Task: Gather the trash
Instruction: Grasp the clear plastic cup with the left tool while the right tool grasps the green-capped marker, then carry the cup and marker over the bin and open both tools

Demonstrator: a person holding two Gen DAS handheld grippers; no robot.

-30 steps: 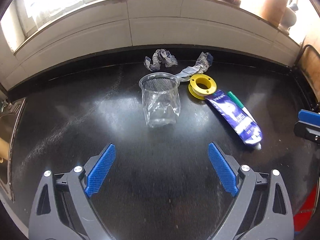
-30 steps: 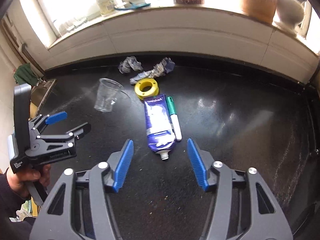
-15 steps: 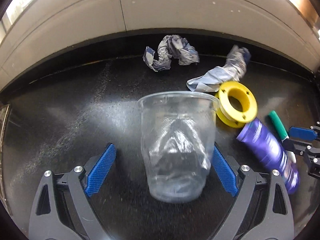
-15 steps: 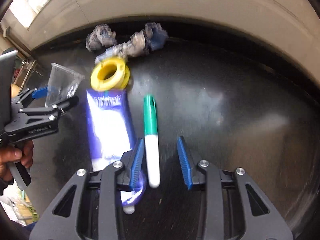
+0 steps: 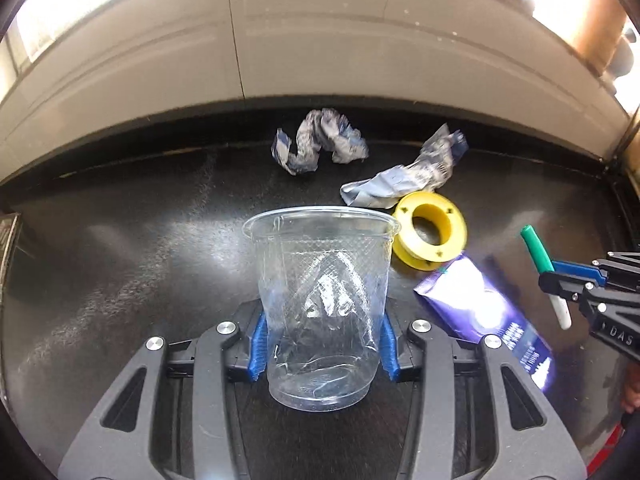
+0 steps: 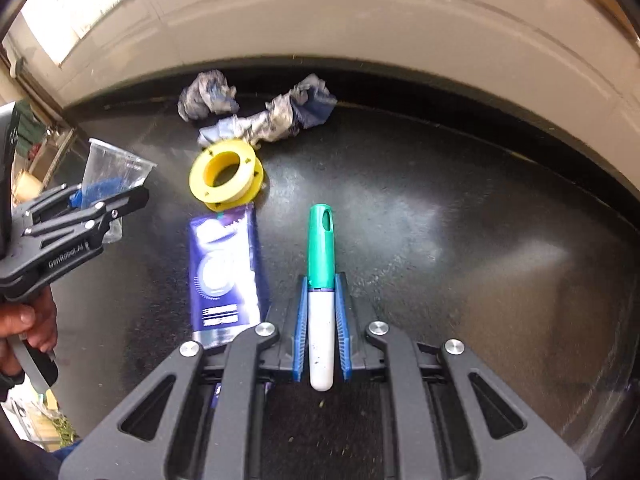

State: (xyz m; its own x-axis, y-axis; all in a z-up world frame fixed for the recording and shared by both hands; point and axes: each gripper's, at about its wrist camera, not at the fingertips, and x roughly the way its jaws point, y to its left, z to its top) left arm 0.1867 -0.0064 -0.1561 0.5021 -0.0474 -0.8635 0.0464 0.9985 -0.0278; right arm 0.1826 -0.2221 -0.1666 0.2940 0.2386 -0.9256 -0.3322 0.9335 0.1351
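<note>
My left gripper is shut on a clear plastic cup, its blue pads pressing the cup's sides; the cup stands upright on the black counter. The cup also shows in the right wrist view with the left gripper around it. My right gripper is shut on a white marker with a green cap; the marker also shows in the left wrist view. A purple tube, a yellow spool and two crumpled wrappers lie on the counter.
A pale tiled backsplash runs along the back of the counter. In the left wrist view the purple tube lies right of the cup, the yellow spool behind it, and the wrappers near the wall.
Both grippers moved forward and closed. The left one closed on the clear cup, the right one on the green-capped marker.
</note>
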